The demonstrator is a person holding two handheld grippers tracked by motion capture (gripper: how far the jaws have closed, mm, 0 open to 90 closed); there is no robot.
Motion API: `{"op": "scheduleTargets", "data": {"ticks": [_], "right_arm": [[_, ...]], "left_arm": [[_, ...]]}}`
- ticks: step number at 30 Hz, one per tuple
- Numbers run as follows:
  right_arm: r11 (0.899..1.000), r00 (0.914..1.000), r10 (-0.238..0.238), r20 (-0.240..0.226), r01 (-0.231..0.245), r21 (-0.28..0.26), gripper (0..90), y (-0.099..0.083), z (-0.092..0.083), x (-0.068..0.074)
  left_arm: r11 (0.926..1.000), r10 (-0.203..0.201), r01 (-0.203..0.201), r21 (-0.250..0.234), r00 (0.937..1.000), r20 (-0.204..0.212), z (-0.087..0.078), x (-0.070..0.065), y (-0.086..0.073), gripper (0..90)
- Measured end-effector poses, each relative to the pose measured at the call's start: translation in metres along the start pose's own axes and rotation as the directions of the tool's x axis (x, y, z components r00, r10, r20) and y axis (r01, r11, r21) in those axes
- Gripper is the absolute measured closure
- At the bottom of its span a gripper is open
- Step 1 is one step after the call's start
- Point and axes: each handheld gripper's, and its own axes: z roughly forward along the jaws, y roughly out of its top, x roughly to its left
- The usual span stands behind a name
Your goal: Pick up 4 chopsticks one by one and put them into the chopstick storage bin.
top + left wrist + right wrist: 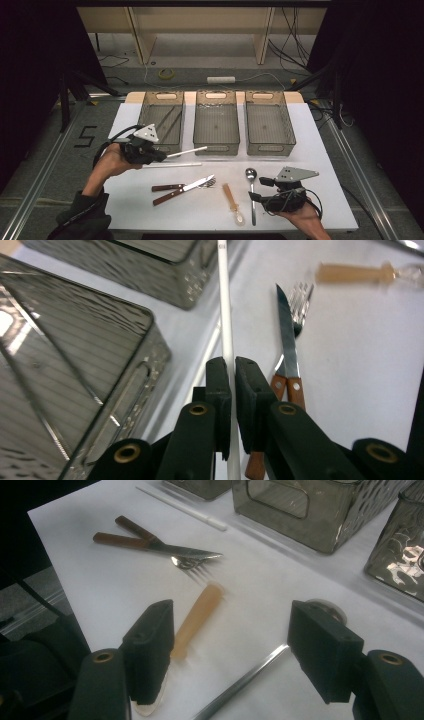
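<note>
Left gripper [159, 156]: jaws pinched tight on a thin white chopstick [187, 152], which juts from the tips toward the middle bin, lifted off the table. In the left gripper view the same chopstick [226, 315] runs straight up between the two black jaws.

Second thin white chopstick [172, 165]: lying flat on the white table top [320, 145], just below the held one and near the left gripper.

Right gripper [256, 196]: jaws spread wide, gripping nothing, resting low at the near right of the table. In the right gripper view the handle of a long steel spoon [240, 685] passes between the open jaws without touching either pad.

Surroundings:
- Three smoky clear plastic bins in a row at the far side: left bin [161, 120], with thin sticks lying inside; middle bin [216, 122]; right bin [267, 122]. The left bin's front wall stands directly beyond the left gripper.
- Steel knife with brown wooden handle [182, 191] and steel fork with brown wooden handle [185, 186], crossed at mid-table, below the chopsticks.
- Clear plastic spoon with tan handle [233, 202], beside the steel spoon [251, 192], its tan handle close behind the right gripper's left jaw in the right gripper view.
</note>
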Motion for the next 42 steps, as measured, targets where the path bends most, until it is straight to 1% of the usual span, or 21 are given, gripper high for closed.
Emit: {"op": "scheduleTargets", "data": {"ticks": [3,4,8,9,10,11,12,13,18,19,20,21,23,26,27,30,36,38,40,41,42], "right_arm": [[1.0,1.0,0.001,-0.001,-0.001,-0.001,36.0,0.0,0.0,0.0],[1.0,1.0,0.001,0.001,-0.001,-0.002,35.8,0.0,0.0,0.0],[1.0,1.0,0.004,0.003,-0.004,-0.013,32.8,0.0,0.0,0.0],[1.0,1.0,0.007,0.002,-0.007,-0.015,32.7,0.0,0.0,0.0],[1.0,1.0,0.008,0.003,-0.008,-0.018,32.5,0.0,0.0,0.0],[1.0,1.0,0.008,0.001,-0.008,-0.019,32.3,0.0,0.0,0.0],[1.0,1.0,0.008,0.001,-0.008,-0.022,32.2,0.0,0.0,0.0],[1.0,1.0,0.008,0.001,-0.008,-0.022,32.2,0.0,0.0,0.0],[1.0,0.9999,0.012,0.006,-0.012,-0.023,30.6,0.0,0.0,0.0],[1.0,0.9999,0.013,0.006,-0.013,-0.021,30.5,0.0,0.0,-0.001],[1.0,0.9999,0.012,0.007,-0.012,-0.023,30.3,0.0,0.0,-0.001],[1.0,0.9999,0.013,0.009,-0.013,-0.024,30.2,0.0,0.0,-0.001],[1.0,0.9999,0.014,0.009,-0.013,-0.024,30.2,0.0,0.0,-0.001],[1.0,0.9998,0.016,0.008,-0.016,-0.026,30.2,0.0,0.0,-0.001],[1.0,0.9998,0.016,0.008,-0.016,-0.026,30.2,0.0,0.0,-0.001],[1.0,0.9999,0.016,0.007,-0.015,-0.019,30.3,0.0,0.0,-0.001],[1.0,0.9999,0.015,0.006,-0.015,-0.02,30.3,0.0,0.0,-0.001],[1.0,0.9999,0.015,0.007,-0.015,-0.019,30.3,0.0,0.0,-0.001],[1.0,0.9999,0.015,0.005,-0.015,-0.02,30.3,0.0,0.0,-0.001],[1.0,0.9999,0.015,0.005,-0.015,-0.019,30.4,0.0,0.0,-0.001],[1.0,0.9999,0.015,0.006,-0.015,-0.019,30.4,0.0,0.0,-0.001]], "left_arm": [[0.9991,-0.03,0.029,-0.031,0.9995,-0.008,-0.005,0.004,-0.001,84.8],[0.9959,-0.064,0.061,-0.067,0.9969,-0.045,-0.009,0.008,-0.002,84.8],[0.9833,-0.142,0.129,-0.129,0.9855,-0.094,-0.013,0.02,-0.005,84.8],[0.9833,-0.142,0.129,-0.129,0.9855,-0.094,-0.013,0.02,-0.005,84.8],[0.9778,-0.17,0.154,-0.142,0.9793,-0.109,-0.013,0.024,-0.006,84.8],[0.9755,-0.182,0.165,-0.145,0.9766,-0.114,-0.013,0.027,-0.007,84.8],[0.9715,-0.204,0.183,-0.15,0.9692,-0.138,-0.011,0.034,-0.007,84.8],[0.9715,-0.204,0.183,-0.15,0.9692,-0.138,-0.011,0.034,-0.007,84.8],[0.9542,-0.268,0.237,-0.183,0.9481,-0.171,-0.009,0.052,-0.008,84.8],[0.9513,-0.275,0.241,-0.192,0.9447,-0.178,-0.008,0.055,-0.008,84.8],[0.9513,-0.275,0.241,-0.192,0.9447,-0.178,-0.008,0.055,-0.008,84.8],[0.9459,-0.293,0.255,-0.201,0.9368,-0.191,-0.007,0.06,-0.007,84.8],[0.9453,-0.296,0.257,-0.201,0.9339,-0.2,-0.006,0.062,-0.008,84.8],[0.9361,-0.326,0.282,-0.211,0.9201,-0.217,-0.002,0.071,-0.008,84.8],[0.9361,-0.326,0.282,-0.211,0.9201,-0.217,-0.002,0.071,-0.008,84.8],[0.9341,-0.334,0.288,-0.21,0.9135,-0.232,-0.001,0.076,-0.007,84.8],[0.9211,-0.37,0.318,-0.225,0.8956,-0.248,0.001,0.087,-0.008,84.8],[0.919,-0.377,0.324,-0.225,0.8888,-0.261,0.003,0.09,-0.008,84.8],[0.9198,-0.376,0.323,-0.223,0.8887,-0.263,0.004,0.091,-0.008,84.8],[0.9202,-0.377,0.326,-0.217,0.8857,-0.271,0.006,0.093,-0.008,84.8],[0.9165,-0.386,0.333,-0.221,0.881,-0.273,0.007,0.095,-0.008,84.8]]}}
